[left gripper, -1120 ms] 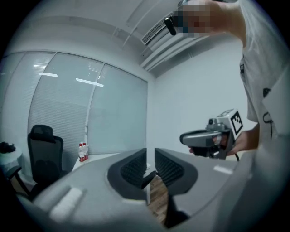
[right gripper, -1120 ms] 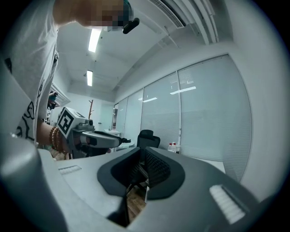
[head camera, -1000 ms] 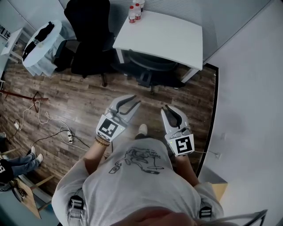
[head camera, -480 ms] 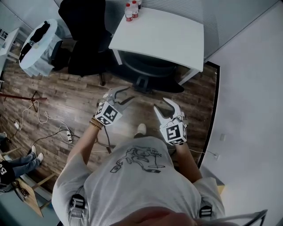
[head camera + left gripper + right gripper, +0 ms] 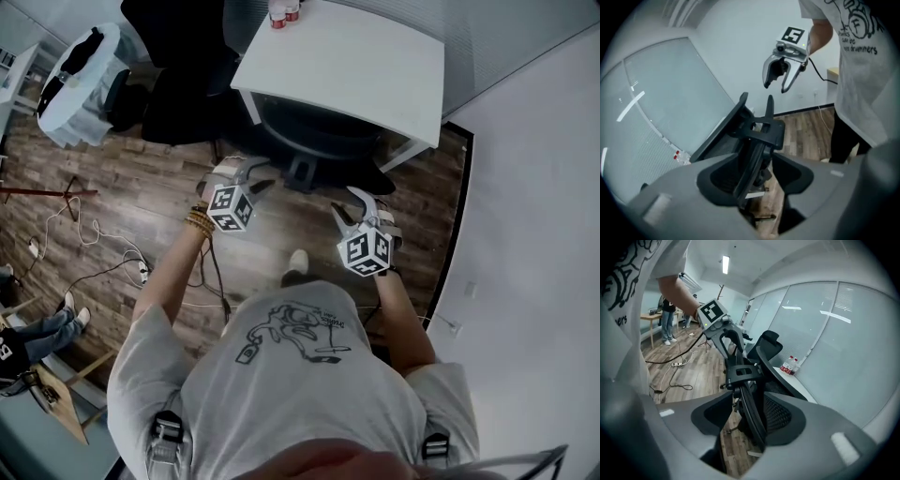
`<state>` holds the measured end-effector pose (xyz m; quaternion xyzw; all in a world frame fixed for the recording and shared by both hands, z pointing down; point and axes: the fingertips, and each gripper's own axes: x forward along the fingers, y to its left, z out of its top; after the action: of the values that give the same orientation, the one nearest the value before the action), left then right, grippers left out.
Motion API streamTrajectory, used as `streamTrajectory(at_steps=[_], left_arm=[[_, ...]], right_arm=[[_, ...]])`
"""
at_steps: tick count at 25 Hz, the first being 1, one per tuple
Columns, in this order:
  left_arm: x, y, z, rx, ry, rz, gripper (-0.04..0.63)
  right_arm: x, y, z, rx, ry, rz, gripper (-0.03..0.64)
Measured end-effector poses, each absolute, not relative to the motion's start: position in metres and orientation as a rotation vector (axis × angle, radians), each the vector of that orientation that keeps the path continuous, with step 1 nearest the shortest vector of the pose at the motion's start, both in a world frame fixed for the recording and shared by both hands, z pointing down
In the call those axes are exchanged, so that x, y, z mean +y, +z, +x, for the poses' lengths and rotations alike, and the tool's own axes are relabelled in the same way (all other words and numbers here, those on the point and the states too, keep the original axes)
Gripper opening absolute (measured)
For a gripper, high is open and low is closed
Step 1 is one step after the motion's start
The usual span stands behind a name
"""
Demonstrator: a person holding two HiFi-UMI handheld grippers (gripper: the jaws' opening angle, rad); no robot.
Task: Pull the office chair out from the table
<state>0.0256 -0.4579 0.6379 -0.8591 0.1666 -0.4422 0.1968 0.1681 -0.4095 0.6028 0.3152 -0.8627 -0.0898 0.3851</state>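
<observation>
Black mesh-backed office chair (image 5: 319, 141) sits tucked under the white rectangular desk (image 5: 356, 66), just ahead of both pairs of jaws; only its back edge and base show past the desk's near edge. The left gripper (image 5: 251, 174) and right gripper (image 5: 342, 201) have just been opening. Their jaws stand released, the chair's back frame in each gap with no pad pressing it. Brown wood-plank floor (image 5: 141, 187) lies open behind the jaws. A white wall (image 5: 525, 234) runs beside the right jaws.
</observation>
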Motion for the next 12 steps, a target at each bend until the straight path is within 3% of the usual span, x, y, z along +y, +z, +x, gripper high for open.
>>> streamTrajectory(at_steps=[12], left_arm=[[-0.487, 0.702, 0.033, 0.203, -1.507, -2.167, 0.245]], right_arm=[[-0.451, 0.679, 0.169, -2.022, -0.233, 0.667, 0.232]])
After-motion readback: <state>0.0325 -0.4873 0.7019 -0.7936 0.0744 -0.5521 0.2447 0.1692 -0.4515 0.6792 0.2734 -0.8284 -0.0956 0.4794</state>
